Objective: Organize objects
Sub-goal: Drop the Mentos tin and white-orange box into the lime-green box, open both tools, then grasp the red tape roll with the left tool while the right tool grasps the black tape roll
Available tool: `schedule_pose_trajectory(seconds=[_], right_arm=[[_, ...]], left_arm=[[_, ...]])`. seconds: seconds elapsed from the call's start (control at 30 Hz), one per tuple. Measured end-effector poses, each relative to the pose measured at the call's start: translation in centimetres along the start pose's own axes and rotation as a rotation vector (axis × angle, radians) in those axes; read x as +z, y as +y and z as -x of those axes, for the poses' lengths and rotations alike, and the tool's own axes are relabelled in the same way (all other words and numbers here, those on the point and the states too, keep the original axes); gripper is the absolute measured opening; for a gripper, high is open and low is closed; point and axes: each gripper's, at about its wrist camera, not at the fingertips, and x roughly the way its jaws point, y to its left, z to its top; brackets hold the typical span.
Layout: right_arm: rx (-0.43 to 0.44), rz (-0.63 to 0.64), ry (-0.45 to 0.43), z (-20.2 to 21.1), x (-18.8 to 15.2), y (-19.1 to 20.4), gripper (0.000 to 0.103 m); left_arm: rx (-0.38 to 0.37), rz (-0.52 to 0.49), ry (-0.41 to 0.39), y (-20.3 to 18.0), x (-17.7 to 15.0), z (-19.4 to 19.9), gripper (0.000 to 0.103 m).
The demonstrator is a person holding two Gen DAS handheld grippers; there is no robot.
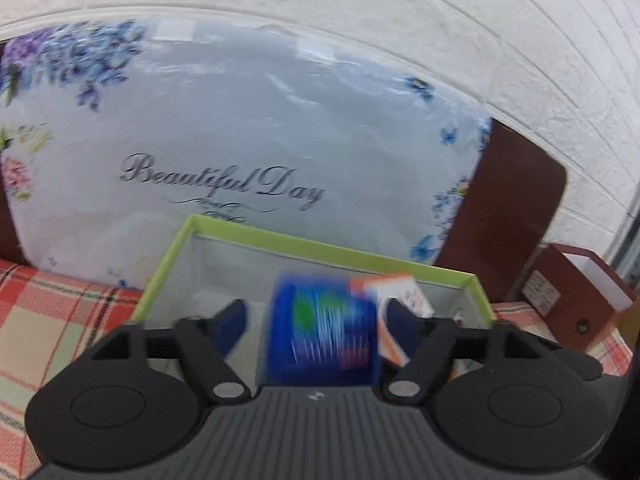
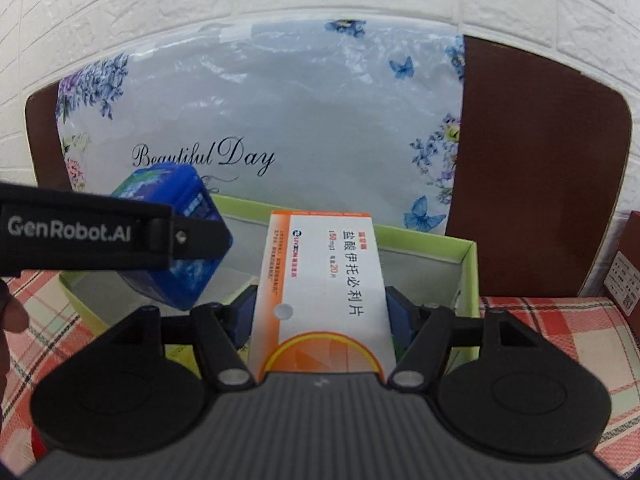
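Boxes over green-rimmed tray (image 2: 468, 256), ready for drop. Left gripper (image 1: 316, 320) spread, blue box (image 1: 322, 332) loose between fingers, blurred. Right gripper (image 2: 320, 312) pinching orange-white medicine box (image 2: 324, 280), long side forward, likely for neat fit beside blue.

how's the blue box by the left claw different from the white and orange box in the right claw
Colour: the blue box is deep blue with green print; the white and orange box is white with an orange edge and black Chinese text.
Shape: the blue box looks short and chunky, the white and orange box long and flat.
Grip: the left claw stands wider than the blue box, apparently open; the right claw is shut on its box.
Both are over the green-rimmed tray.
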Motion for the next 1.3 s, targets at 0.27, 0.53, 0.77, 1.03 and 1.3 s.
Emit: schedule_pose_trajectory(seconds=[0.27,0.53,0.77,1.03,1.3], right_arm=[[-0.05,0.098,-0.03,2.8,-0.6,1.6,0.103],[-0.059,0.115,-0.184,13.8,-1.6,-0.1,0.103],[-0.062,0.109,-0.178,20.0,-5.4,0.6,0.103],[-0.008,0.02,-0.089,22.7,-11.6,1.2,0.103],[0.054,0.004,0.067,18.3,-14.7,2.1,0.075]], left_arm=[[-0.005,0.017,-0.072,0.5,0.2,5.7,0.089],[0.068,-0.06,-0.101,-1.3,-3.3,14.7,0.089],[0.076,-0.019,-0.047,-0.9,-9.0,19.2,0.089],[0.119,0.055,0.089,1.0,-16.4,20.5,0.089],[0.131,0.069,0.145,2.9,-18.5,21.5,0.089]])
